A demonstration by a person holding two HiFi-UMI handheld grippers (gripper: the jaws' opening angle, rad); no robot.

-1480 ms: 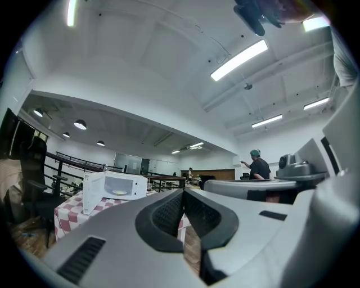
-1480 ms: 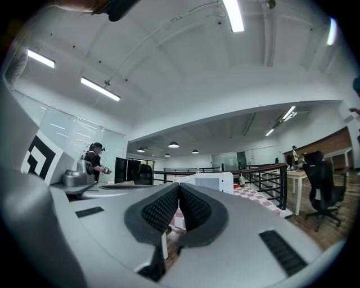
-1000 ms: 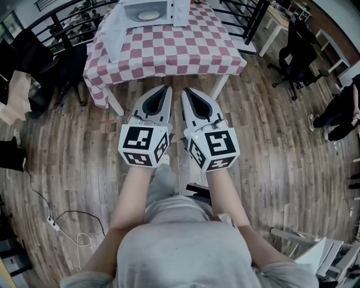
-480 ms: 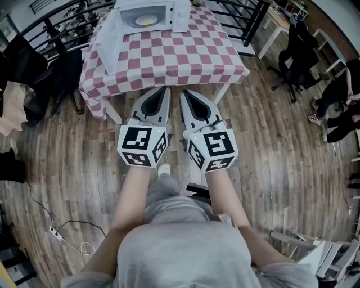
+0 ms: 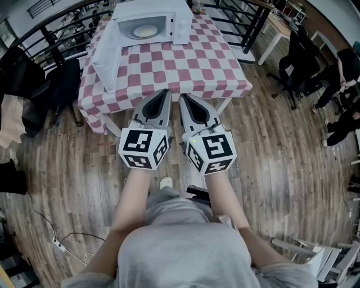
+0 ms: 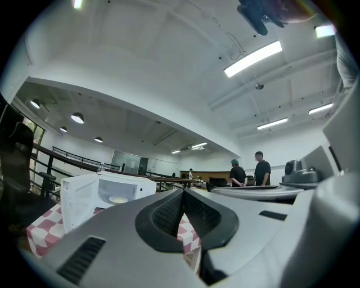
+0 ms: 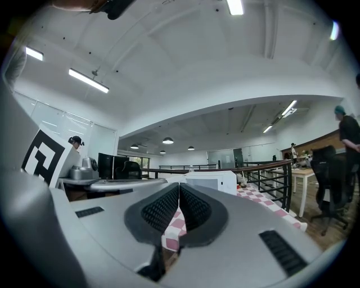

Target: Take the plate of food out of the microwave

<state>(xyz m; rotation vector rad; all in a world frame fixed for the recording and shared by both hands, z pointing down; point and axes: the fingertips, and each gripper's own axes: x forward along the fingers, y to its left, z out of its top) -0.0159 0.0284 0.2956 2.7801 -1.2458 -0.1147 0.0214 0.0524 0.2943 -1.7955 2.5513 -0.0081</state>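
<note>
**A:** What does the head view give you?

**B:** A table (image 5: 191, 59) covered in red-and-white checks. At its far end stands a white microwave (image 5: 154, 14) with its door (image 5: 107, 53) swung open to the left. The plate of food (image 5: 145, 31) sits inside the cavity (something pale and round is on it, too small to name). The left gripper (image 5: 165, 93) and right gripper (image 5: 183, 97) are held side by side over the wooden floor (image 5: 281, 169). Their tips point at the table's near edge, well apart from the microwave.

**A:** And the left gripper view?

**B:** Its jaws are pressed together at the tips with nothing between them. Beyond them to the left is the microwave (image 6: 107, 194), door open, with the plate of food (image 6: 118, 199) showing inside. Two people (image 6: 261, 169) stand far off on the right.

**A:** The right gripper view?

**B:** Much the same: the tips meet and pinch nothing. The table's checks show through the gap lower down. The microwave (image 7: 216, 181) stands just past the tips, and a dark railing (image 7: 270, 169) runs off to the right.
</note>
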